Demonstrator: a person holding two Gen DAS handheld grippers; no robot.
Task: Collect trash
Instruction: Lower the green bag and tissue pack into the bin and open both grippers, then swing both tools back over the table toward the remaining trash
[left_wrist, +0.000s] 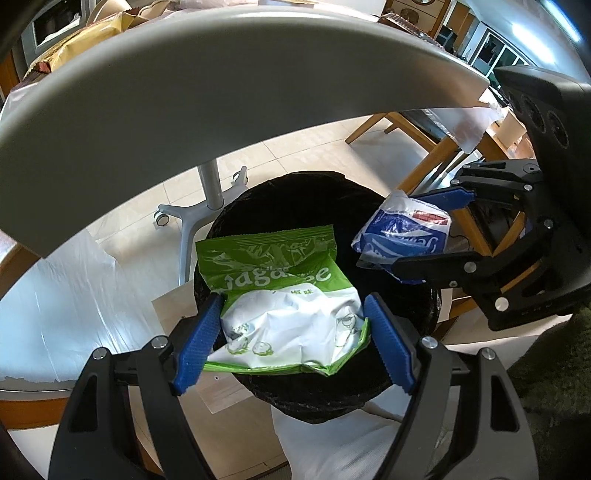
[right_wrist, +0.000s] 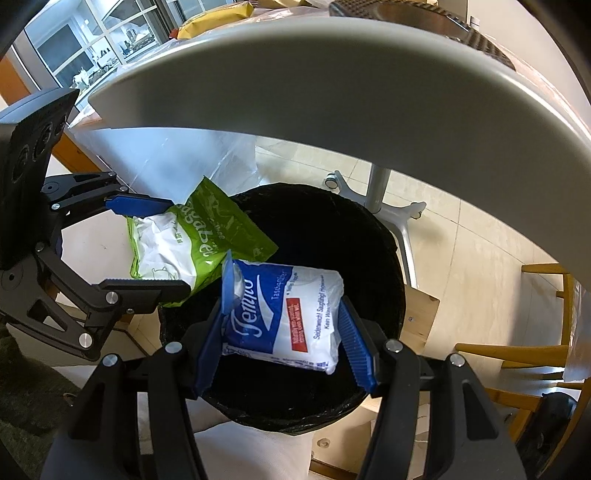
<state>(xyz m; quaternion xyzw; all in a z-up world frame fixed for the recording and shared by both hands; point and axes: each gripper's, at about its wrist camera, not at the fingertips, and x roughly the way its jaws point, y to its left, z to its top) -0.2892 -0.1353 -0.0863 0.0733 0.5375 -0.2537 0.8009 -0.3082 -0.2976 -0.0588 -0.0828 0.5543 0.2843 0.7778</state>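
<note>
Tiled floor under a grey table, black-lined bin below both grippers.
Left wrist view: the left gripper (left_wrist: 293, 334) is clamped on a green-and-white Jagabee snack bag (left_wrist: 284, 291) over the black bin (left_wrist: 295, 199); at 2 o'clock the right gripper (left_wrist: 424, 236) carries a blue-and-white Tempo tissue pack (left_wrist: 400, 232). Right wrist view: the right gripper's (right_wrist: 282, 339) blue pads (right_wrist: 356, 347) touch the tissue pack (right_wrist: 291, 317) on both sides above the bin (right_wrist: 332, 236); the snack bag (right_wrist: 192, 240) hangs at 10 o'clock in the left gripper (right_wrist: 155, 245).
</note>
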